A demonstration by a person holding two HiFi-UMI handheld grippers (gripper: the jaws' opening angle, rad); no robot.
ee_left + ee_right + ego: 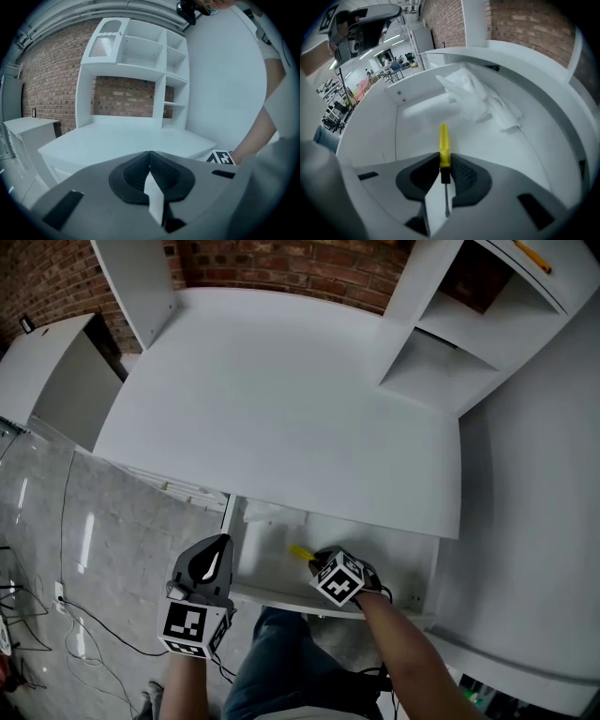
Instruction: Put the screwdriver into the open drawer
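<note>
My right tongs (444,161) are pinching the screwdriver (444,140) low over the open drawer (511,154), lower centre of head view, left tongs (150,164) pressed together and empty; I'd sink it near the drawer floor, short of the crumpled white wrapping (478,101), before releasing.

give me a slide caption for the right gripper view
Right gripper clamps a yellow-handled screwdriver over the open drawer, which already holds crumpled white material.

No words, numbers or brand names showing legibly anywhere, black-and-white square code patterns appearing on the left marker cube (192,626) of the left gripper (219,545) and the right marker cube (339,583) of the right gripper (315,562), carrying no readable letters.
</note>
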